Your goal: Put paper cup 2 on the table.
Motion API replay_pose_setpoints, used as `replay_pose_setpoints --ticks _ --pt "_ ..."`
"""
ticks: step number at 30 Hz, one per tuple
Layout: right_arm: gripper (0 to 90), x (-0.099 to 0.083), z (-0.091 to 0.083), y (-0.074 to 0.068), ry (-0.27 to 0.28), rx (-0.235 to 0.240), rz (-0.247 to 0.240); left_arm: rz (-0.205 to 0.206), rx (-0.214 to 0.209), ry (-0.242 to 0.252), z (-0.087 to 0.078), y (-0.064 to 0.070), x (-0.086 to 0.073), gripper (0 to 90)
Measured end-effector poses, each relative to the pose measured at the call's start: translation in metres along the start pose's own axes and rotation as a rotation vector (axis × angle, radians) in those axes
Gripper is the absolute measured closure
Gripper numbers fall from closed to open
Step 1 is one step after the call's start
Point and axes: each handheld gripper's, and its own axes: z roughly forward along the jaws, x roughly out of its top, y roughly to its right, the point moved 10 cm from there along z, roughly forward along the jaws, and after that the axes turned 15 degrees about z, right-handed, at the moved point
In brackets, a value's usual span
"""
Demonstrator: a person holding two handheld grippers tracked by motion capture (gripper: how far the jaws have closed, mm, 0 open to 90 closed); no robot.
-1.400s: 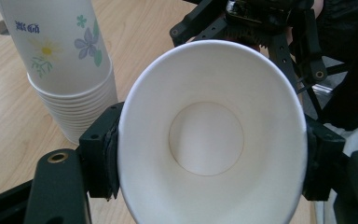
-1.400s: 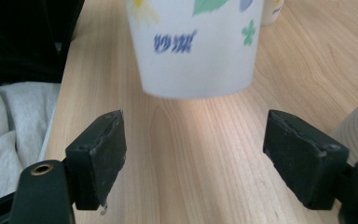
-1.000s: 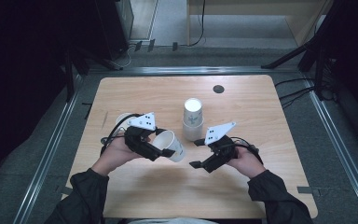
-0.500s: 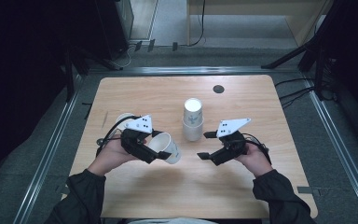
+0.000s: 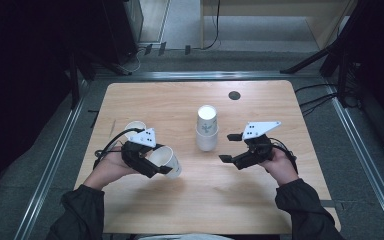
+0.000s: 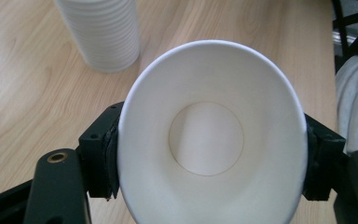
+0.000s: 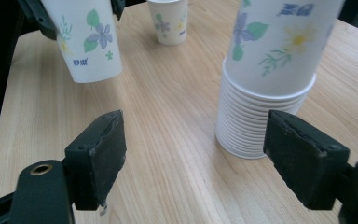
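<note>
A tall stack of white flowered paper cups (image 5: pixel 206 129) stands upside down at the table's middle. My left gripper (image 5: pixel 162 162) is shut on a single paper cup (image 5: pixel 167 161), held tilted above the table to the left of the stack. In the left gripper view the cup (image 6: pixel 212 135) has its mouth toward the camera and is squeezed oval between the jaws. My right gripper (image 5: pixel 230 147) is open and holds nothing, just right of the stack. Its jaws stand wide apart in the right gripper view (image 7: pixel 200 154), near the stack's base (image 7: pixel 256 121).
Another single flowered cup (image 5: pixel 135 128) stands upright on the table behind the left hand. A small black round disc (image 5: pixel 234 95) lies near the table's far edge. Bare wood lies in front of the stack toward the person. Metal rails run along both table sides.
The left gripper has drawn the held cup a little left, away from the stack. The right gripper has shifted slightly right and stays open.
</note>
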Motion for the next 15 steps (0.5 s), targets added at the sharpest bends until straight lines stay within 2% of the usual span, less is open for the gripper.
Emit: replay_pose_setpoints --ticks 3,7,11,15 --pt "22.3 0.003 -0.001 0.005 0.021 -0.001 0.026 -0.01 0.011 -0.013 -0.003 -0.002 -0.009 25.5" --pt "22.4 0.004 -0.002 0.011 0.03 -0.015 0.036 -0.019 0.024 -0.031 -0.005 -0.003 -0.018 25.4" --pt "22.3 0.002 -0.001 0.022 0.007 -0.061 0.019 -0.032 0.04 -0.061 -0.009 -0.003 -0.031 25.3" --pt "22.3 0.001 0.002 0.027 -0.005 -0.066 0.033 -0.033 0.05 -0.091 -0.012 -0.003 -0.04 25.2"
